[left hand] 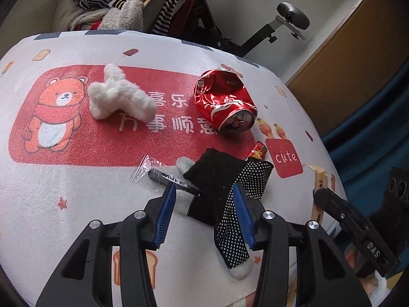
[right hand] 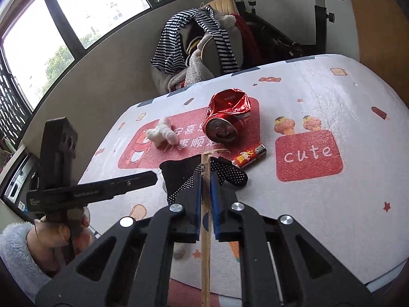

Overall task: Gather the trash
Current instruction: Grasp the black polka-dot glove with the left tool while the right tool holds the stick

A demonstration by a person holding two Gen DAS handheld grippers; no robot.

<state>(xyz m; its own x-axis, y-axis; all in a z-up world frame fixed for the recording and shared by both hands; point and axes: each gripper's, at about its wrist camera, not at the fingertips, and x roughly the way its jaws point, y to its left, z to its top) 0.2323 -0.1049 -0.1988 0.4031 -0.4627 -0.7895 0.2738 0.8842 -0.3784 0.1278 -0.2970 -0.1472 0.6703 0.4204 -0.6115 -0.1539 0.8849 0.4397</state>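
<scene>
A black sock (left hand: 217, 176) with a grey cuff and white-dotted sole lies on the printed table cover (left hand: 76, 204). My left gripper (left hand: 204, 189) is closed around it, both blue pads against the fabric. A black comb in a clear wrapper (left hand: 156, 172) runs under the left fingertip. Behind lie a crushed red can (left hand: 225, 99), a white fluffy wad (left hand: 120, 94) and a red battery (left hand: 258, 151). My right gripper (right hand: 206, 179) is shut on a long tan paper wrapper (right hand: 205, 243), held upright above the sock (right hand: 179, 171). Its torn top end points toward the can (right hand: 225, 122).
A chair piled with striped and fleece clothes (right hand: 194, 46) stands beyond the table's far edge, with an exercise bike (right hand: 319, 12) behind it. A hand in a fleece sleeve (right hand: 15, 245) holds the left gripper (right hand: 153, 175) at the left. Windows fill the far left.
</scene>
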